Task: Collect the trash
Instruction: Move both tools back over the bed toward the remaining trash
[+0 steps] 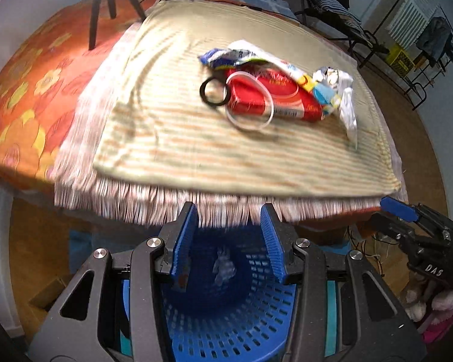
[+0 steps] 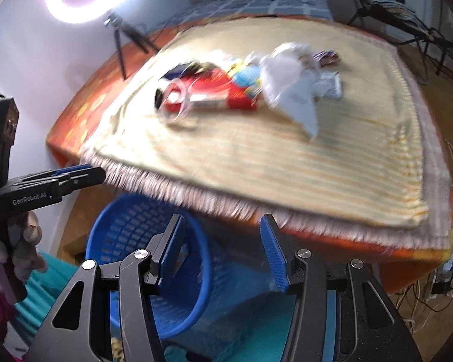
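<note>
Directly beneath the left gripper (image 1: 229,241), whose ribbed blue pads stand apart with nothing between them, sits the blue perforated plastic laundry-style basket (image 1: 226,325), a crumpled clear scrap lying at its bottom. The right gripper (image 2: 223,253) also stands part-open and empty, over the basket's near rim.

Ahead of both grippers, past the fringed edge of the beige striped woven mat (image 1: 196,157) on the orange flowered bedcover (image 1: 30,96), lies the remaining trash in one heap: a clear plastic ring lid (image 1: 249,102) leaning on a red glossy packet (image 1: 274,96), a small black ring (image 1: 213,92) to their left, a blue-and-white crumpled wrapper (image 1: 226,57) behind, and white crumpled paper (image 1: 347,102) to the right.

The step looks like reaching back for the next piece. Take the outermost loose item first, probably the white paper for the right gripper, pinching a raised fold rather than scraping the mat.

Legible writing: "GenRobot.AI" and "DAS" on the gripper bodies. Packet print is too blurred to read.
</note>
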Motion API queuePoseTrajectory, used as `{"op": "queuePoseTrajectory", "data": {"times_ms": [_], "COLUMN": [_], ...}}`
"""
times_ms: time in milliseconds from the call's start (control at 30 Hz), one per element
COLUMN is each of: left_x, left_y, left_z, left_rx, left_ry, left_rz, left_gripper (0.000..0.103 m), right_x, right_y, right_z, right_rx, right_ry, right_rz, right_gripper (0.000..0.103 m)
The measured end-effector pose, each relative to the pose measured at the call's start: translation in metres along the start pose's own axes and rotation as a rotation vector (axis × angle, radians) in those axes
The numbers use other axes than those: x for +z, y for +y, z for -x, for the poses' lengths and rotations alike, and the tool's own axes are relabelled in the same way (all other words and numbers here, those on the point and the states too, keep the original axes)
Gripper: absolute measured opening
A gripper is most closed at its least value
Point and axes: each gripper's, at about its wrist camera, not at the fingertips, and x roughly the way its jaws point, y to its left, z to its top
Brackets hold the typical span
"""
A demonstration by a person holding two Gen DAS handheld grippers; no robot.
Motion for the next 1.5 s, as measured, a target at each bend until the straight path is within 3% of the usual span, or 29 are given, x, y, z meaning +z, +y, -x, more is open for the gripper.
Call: {"op": "queuePoseTrajectory", "data": {"times_ms": [400, 500, 733, 833, 1067, 1133, 1300, 1500], "left_x": [0.053, 0.066, 0.089, 0.094, 0.101, 0.103, 0.108, 0.109], "left_y": [0.002, 0.006, 0.005, 0.004, 0.0, -0.001, -0.001, -0.001], "left_z": [-0.023, -0.029, -0.045, -0.056, -0.076, -0.078, -0.083, -0.083], "left_rx": [-0.019, -0.022, -0.017, -0.026, -0.007, -0.003, -0.008, -0.022], "left_ry": [0.003, 0.004, 0.008, 0.026, 0.052, 0.055, 0.052, 0.05], "left_rz": [-0.018, 0.0, -0.016, -0.017, -0.032, -0.035, -0.035, -0.041], "left_gripper": [0.045, 0.039, 0.038, 0.029, 0.028, 0.021, 0.02, 0.008], "right_x": [0.052, 0.066, 0.098, 0.106, 0.118, 0.12, 0.125, 0.13], "right_y": [-0.039, -0.047, -0.055, -0.056, -0.063, -0.066, -0.067, -0.061], "right_z": [0.004, 0.003, -0.007, -0.015, -0.034, -0.038, -0.045, -0.045], "right_rx": [-0.041, -0.035, -0.055, -0.065, -0.094, -0.096, -0.103, -0.115], "right_ry": [-0.079, -0.091, -0.109, -0.1, -0.079, -0.075, -0.07, -0.085], "right_rz": [-0.094, -0.118, -0.119, -0.113, -0.116, -0.123, -0.126, -0.119], "right_gripper": [0.051, 0.051, 0.051, 0.051, 0.051, 0.051, 0.051, 0.051]}}
